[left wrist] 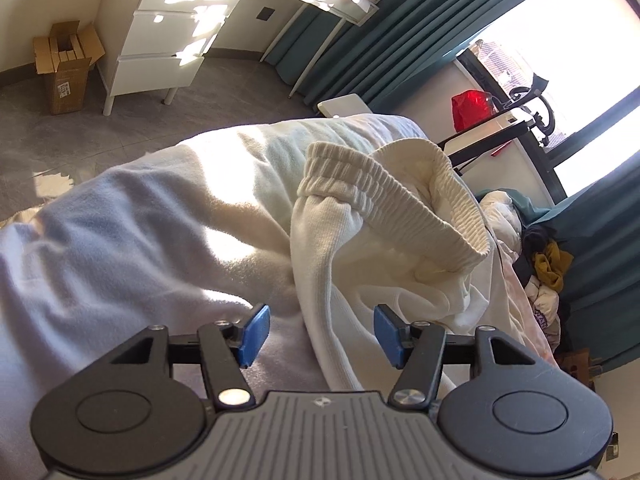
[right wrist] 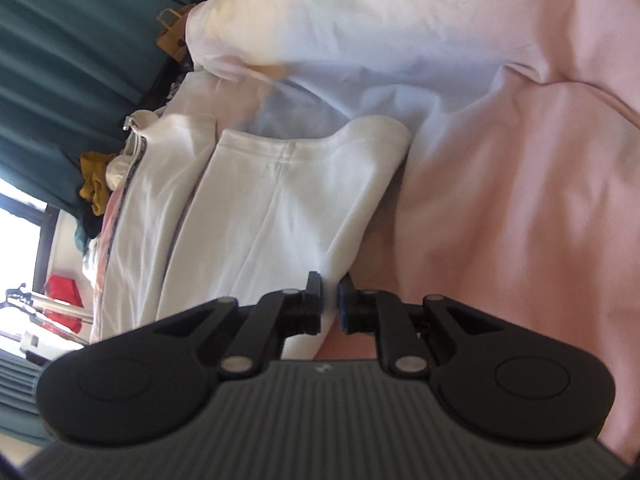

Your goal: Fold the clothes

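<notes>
Your right hand-held gripper [right wrist: 330,304] pinches the cream trousers [right wrist: 276,208]; your left hand-held gripper [left wrist: 322,336] gapes empty; waistband [left wrist: 384,200] crumpled, folding unfinished.

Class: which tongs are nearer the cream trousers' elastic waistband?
Left. The left tongs face the waistband, open, just short of it. The right tongs pinch a trouser leg; no waistband shows there.

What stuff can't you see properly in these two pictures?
- White trousers: in the left wrist view the legs run under the left hand-held gripper and out of sight.
- Right hand-held gripper: in the right wrist view, I can't be sure it pinches the white cloth.
- Clothes pile: small, jumbled, pieces unclear.
- Window: glare hides outside.
</notes>
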Available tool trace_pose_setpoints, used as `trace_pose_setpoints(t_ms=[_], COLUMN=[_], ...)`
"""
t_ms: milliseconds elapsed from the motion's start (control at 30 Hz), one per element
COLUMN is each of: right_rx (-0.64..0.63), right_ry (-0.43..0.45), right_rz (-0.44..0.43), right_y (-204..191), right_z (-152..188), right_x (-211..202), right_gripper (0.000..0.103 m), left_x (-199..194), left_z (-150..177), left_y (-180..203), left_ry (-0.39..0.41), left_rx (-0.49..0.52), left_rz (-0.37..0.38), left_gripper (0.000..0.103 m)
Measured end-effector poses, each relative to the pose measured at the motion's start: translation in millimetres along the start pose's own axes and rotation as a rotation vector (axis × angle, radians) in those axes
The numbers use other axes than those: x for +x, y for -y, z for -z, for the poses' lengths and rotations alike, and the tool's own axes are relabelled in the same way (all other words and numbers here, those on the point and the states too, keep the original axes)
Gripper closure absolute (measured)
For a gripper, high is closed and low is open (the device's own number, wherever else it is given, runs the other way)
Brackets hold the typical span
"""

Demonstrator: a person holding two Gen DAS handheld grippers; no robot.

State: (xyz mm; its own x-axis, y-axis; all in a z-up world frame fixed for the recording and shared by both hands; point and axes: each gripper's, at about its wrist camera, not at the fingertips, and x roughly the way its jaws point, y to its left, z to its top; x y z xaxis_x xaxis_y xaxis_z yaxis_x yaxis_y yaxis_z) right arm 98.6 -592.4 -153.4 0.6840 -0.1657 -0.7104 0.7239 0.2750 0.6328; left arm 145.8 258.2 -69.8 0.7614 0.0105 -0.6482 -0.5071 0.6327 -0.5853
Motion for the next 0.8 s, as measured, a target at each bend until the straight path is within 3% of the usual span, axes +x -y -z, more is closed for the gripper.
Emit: trace_pose_setpoints(t_ms=[133,300,433,500,567,633,700,767,800], right_rx=[0.135,0.33,0.192,0.118,0.035,-0.066,-0.122,-0.178,-0.206], right_ry=[0.029,0.016,0.083,0.095,0.155,0.28,0.293,0.305,0.311], right_rz=[0.074,0.126,0.064,0.042,-0.013,-0.027,-0.021,-0.014,-0.01], right_y=[-10.7,-6.2,-19.3,-28.9,-39.1,-54.2,-62.9,-71.6,-75.9], right_z=[19.6,64.5,90.8,97.4,99.7,103.3,109.3,115.2,118.2], right_x=[-19.6,-32.1,-24.5,-24.0,-32.5,-44.0,-40.1,-36.3,-34.3], right_gripper=[0.085,0.061,0.055,0.047,0.046,0.035,0.014,0.013,0.014], left_x=[-23.7,-44.2,-26.0,-6.4,26.3,64.2,105.1,140.5,150.3], left_z=[-4.3,-10.3,-13.0,-18.0,-27.7,-38.6,-44.2,-45.8,-44.9], left_y=[21.8,64.3,115.0,132.9,149.9,162.5,173.1,186.1,192.7], left_ry=[0.113,0.199,0.192,0.149,0.062,-0.016,-0.088,-0.115,-0.113], left_rx=[0.131,0.362,0.628,0.685,0.665,0.633,0.622,0.634,0.661], left_rz=[0.023,0.103,0.129,0.128,0.159,0.167,0.144,0.082,0.063], left_gripper=[0.022,0.015,0.009,0.009,0.009,0.009,0.014,0.015,0.023])
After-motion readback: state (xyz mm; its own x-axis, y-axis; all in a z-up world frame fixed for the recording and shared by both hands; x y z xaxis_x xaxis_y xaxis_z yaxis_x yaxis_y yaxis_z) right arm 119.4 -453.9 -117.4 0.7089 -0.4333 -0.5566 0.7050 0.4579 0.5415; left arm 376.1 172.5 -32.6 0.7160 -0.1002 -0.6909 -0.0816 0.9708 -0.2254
